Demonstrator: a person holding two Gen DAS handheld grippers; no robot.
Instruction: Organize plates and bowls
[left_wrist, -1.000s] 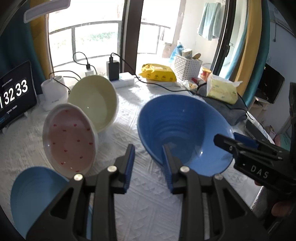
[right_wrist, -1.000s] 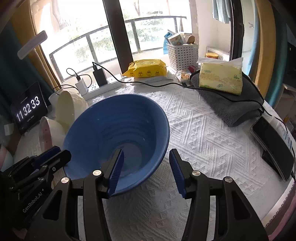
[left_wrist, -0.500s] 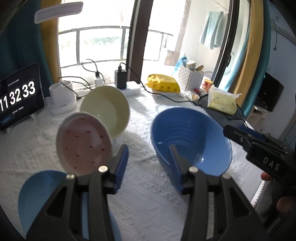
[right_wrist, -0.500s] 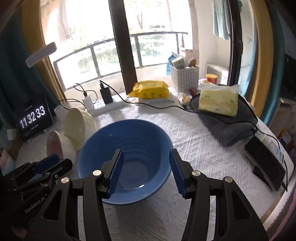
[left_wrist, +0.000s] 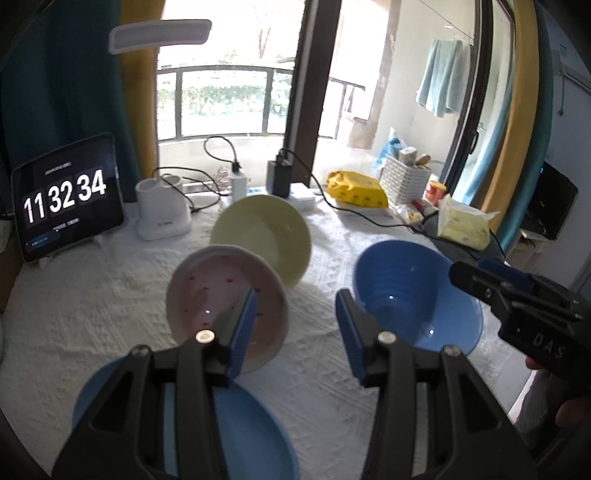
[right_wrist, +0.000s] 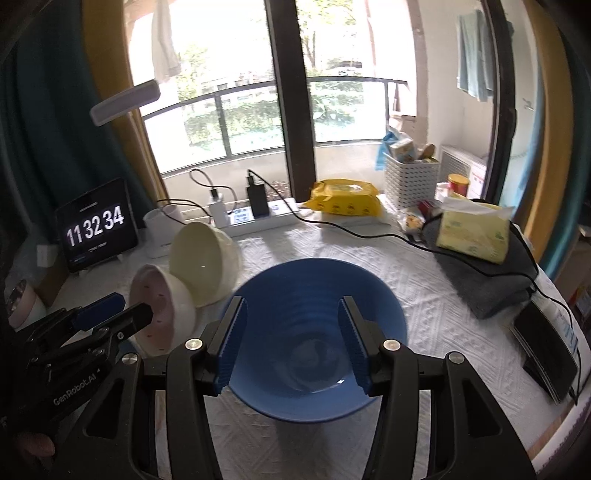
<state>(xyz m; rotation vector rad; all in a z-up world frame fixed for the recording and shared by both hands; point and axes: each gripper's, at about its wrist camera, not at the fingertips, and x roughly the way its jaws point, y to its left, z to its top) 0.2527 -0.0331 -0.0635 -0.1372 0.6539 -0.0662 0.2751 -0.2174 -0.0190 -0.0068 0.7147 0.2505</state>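
Right wrist view: right gripper (right_wrist: 292, 341) jaws apart, empty, above the blue bowl (right_wrist: 317, 295) mid-table; left gripper (left_wrist: 295, 326) jaws likewise apart, empty.

left gripper (left_wrist: 295, 325): fingers apart, nothing between them, tilted downward, jaws opened wider within the last second | right gripper (right_wrist: 291, 339): fingers apart, empty, tilted downward | both side by side, each held in a hand
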